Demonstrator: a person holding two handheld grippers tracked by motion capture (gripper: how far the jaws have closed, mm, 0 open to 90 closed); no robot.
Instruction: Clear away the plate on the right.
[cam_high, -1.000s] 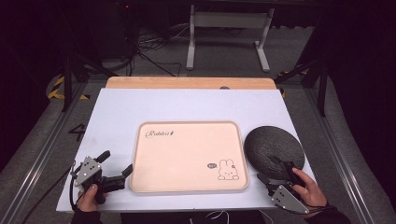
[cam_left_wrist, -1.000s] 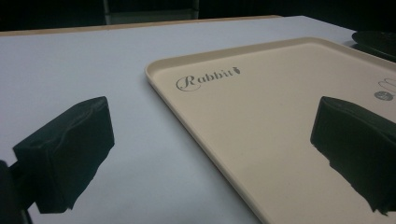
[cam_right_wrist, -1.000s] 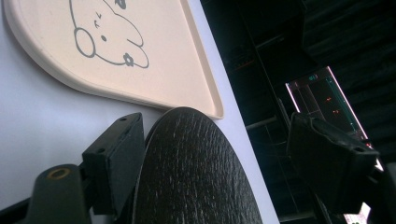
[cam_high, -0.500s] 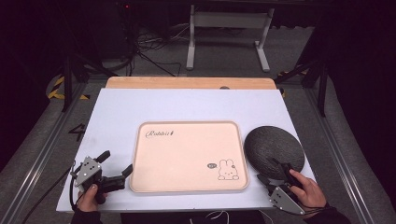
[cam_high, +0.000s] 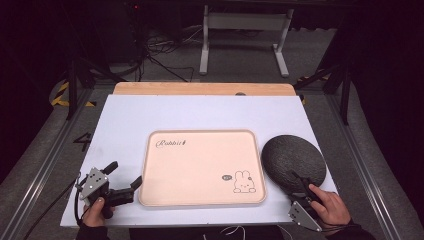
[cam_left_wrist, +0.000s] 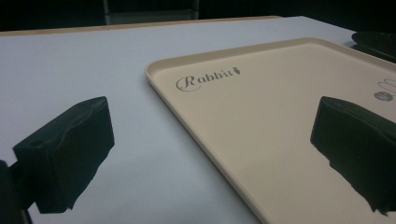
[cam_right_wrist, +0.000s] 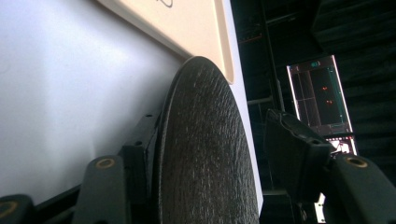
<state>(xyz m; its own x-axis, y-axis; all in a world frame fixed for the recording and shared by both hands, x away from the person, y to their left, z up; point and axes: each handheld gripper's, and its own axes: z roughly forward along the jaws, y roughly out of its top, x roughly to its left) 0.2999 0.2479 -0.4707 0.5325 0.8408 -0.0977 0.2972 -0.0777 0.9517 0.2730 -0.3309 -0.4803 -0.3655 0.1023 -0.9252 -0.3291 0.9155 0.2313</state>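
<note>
My high view sits above the near edge, facing forward and down over the whole table. My left gripper view rides low, close above the surface, facing along the tray. My right gripper view is rolled sideways, very near the dark plate; the background seems to be a monitor. All three share the tray.

1. I read "Rabbit" in dark script, with a small mark right after the word, at the far left corner of the pink tray; my left tool's view shows it plainly.
2. Near the rabbit drawing sits a small dark oval badge; its lettering is too small for me to read.
</note>
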